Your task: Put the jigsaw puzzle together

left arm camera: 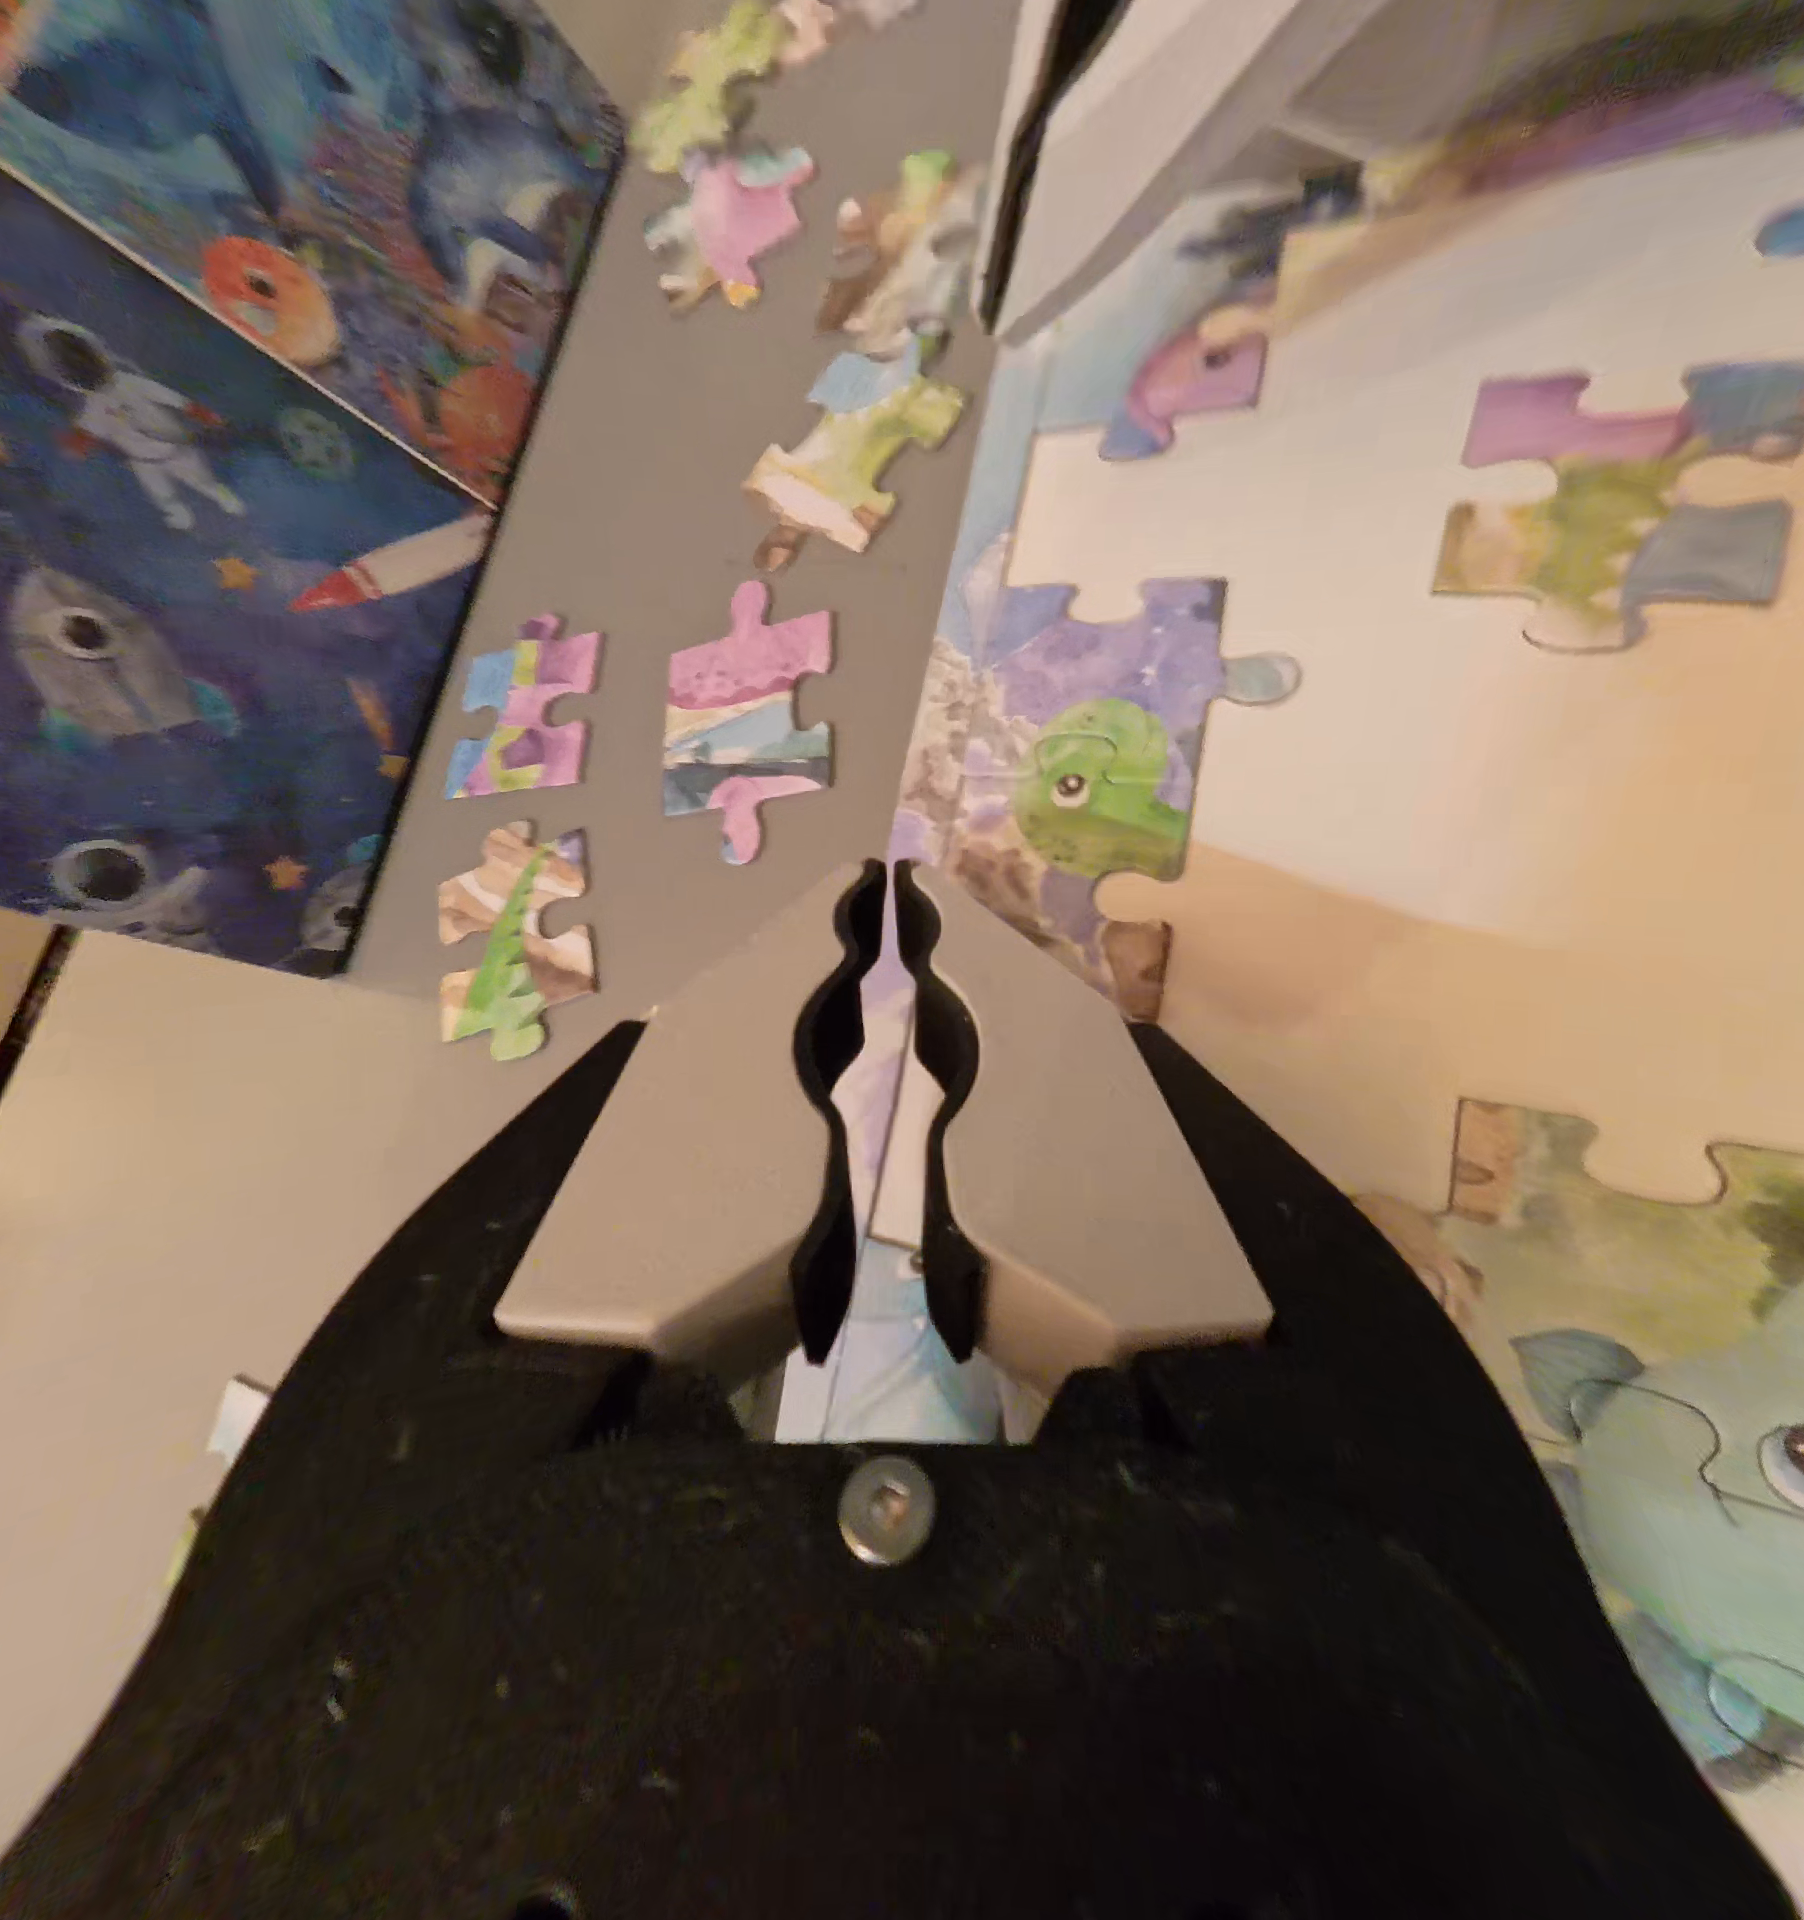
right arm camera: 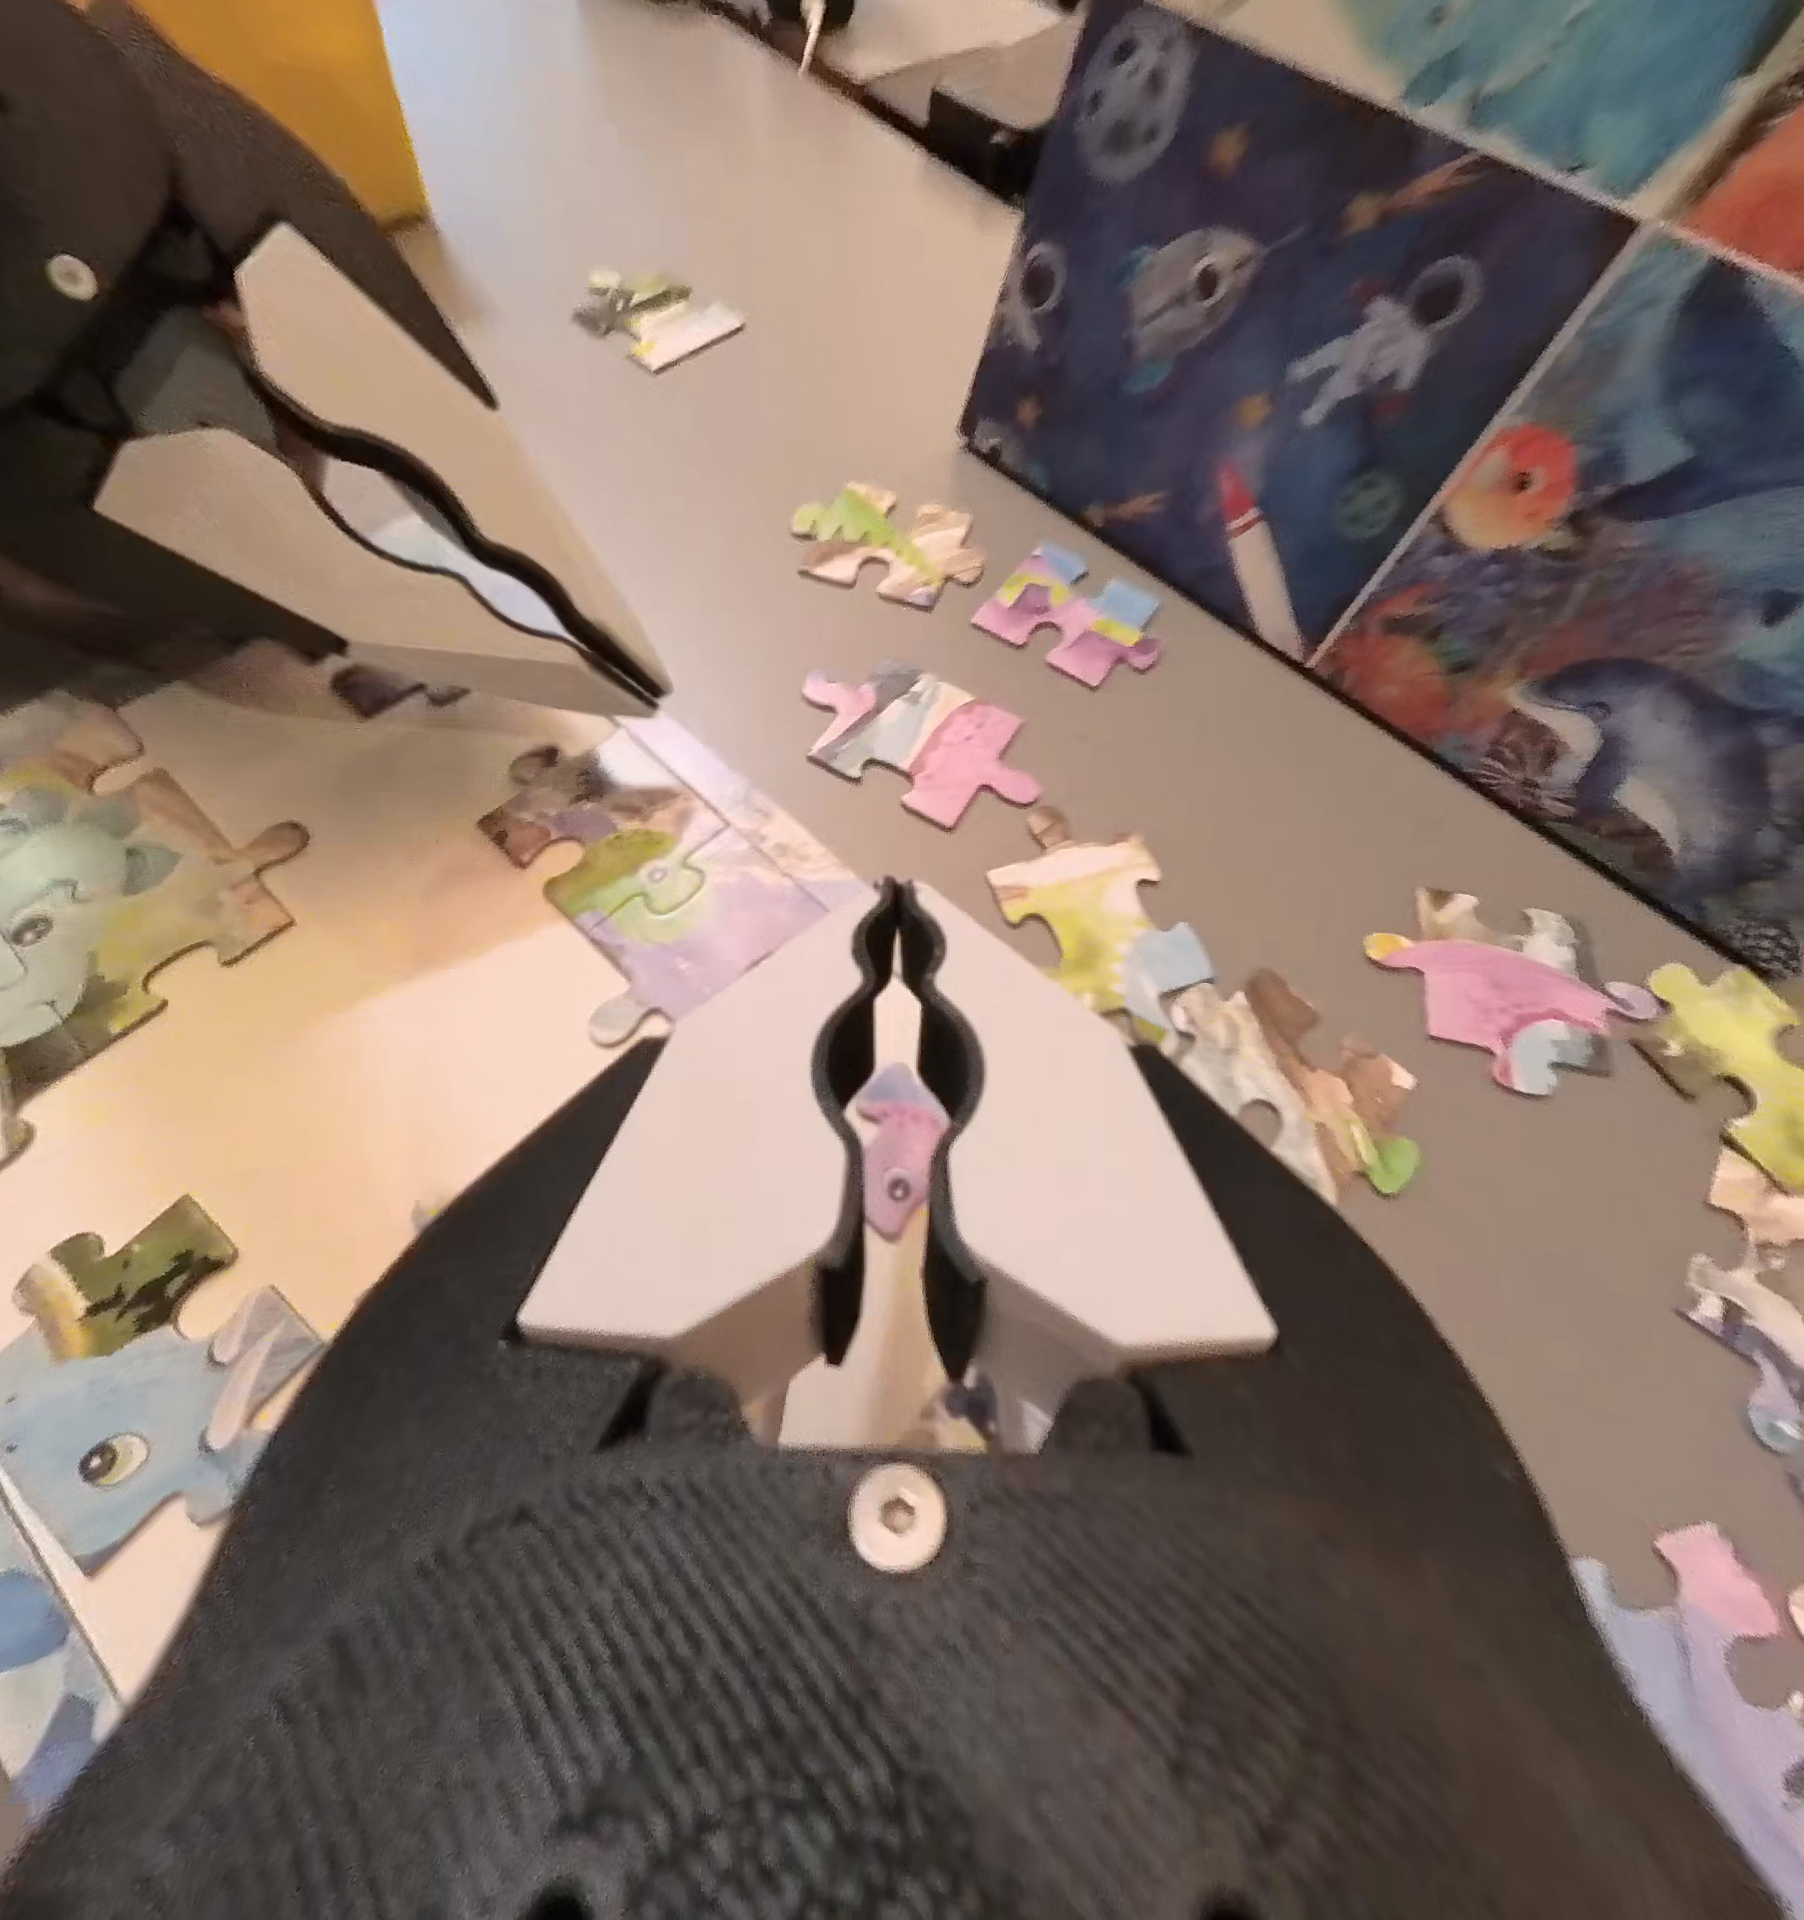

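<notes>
- Looking down the left wrist view, we see at far left a picture box (left arm camera: 202,540) painted with an astronaut, a rocket and fish, standing on the grey tabletop (left arm camera: 607,499).
- Beside the box, loose puzzle pieces lie flat in a rough column: a green-and-brown piece (left arm camera: 513,940), a purple-and-blue piece (left arm camera: 529,712) and a pink-and-blue piece (left arm camera: 747,717), each apart from the others.
- At centre, we find the left hand-held gripper (left arm camera: 887,873) clenched, its fingertips meeting with nothing between them, over the edge of the puzzle board (left arm camera: 1397,987).
- To the right, the cream board carries a placed group with a green dinosaur head (left arm camera: 1095,769) at its near-left edge, a lone purple-and-green piece (left arm camera: 1625,509) further in, and a teal dinosaur section (left arm camera: 1729,1455) at lower right.
- In the right wrist view, the left hand-held gripper (right arm camera: 649,681) shows at upper left, tips together above the board (right arm camera: 306,1091).
- The right hand-held gripper (right arm camera: 898,894) sits at centre, likewise closed at the tips and holding nothing; a pink-and-lilac pattern shows through the gap behind its fingers.
- Rightwards, more loose pieces (right arm camera: 1500,997) are scattered on the tabletop before the box (right arm camera: 1293,343).
</notes>
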Available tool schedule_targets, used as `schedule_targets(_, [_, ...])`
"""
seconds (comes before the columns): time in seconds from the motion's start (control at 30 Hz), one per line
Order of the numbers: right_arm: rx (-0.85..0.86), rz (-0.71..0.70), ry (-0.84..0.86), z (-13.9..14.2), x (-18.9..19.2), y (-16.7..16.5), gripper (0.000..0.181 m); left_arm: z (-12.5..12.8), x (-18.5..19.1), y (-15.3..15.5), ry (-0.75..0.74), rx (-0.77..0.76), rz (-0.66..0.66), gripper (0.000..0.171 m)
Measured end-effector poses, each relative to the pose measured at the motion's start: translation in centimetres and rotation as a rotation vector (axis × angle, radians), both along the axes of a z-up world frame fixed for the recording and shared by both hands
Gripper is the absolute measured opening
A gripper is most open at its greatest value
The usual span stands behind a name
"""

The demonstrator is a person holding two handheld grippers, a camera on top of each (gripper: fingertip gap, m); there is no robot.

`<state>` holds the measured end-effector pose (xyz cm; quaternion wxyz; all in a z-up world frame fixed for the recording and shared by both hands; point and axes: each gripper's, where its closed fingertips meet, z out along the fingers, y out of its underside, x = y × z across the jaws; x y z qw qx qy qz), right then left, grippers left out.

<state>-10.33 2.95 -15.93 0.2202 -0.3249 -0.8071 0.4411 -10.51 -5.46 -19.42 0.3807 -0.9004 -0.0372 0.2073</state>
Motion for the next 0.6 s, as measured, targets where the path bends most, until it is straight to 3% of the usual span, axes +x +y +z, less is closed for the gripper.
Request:
schedule_targets(0.2, [-0.133, -0.061, 0.027, 1.9, -0.9, 3.0, 0.000, 3.4, -2.6, -1.6, -0.063, 0.233, 0.125, 0.000])
schedule_targets(0.43, [-0.329, -0.080, 0.135, 6.4, -0.6, 5.6, 0.000, 3.9, -6.3, -4.9, -0.143, 0.384, 0.280, 0.000])
schedule_targets(0.6, [-0.425, -0.044, 0.121, 7.5, -0.2, 7.0, 0.000, 5.1, -7.1, -6.1, -0.149, 0.461, 0.306, 0.000])
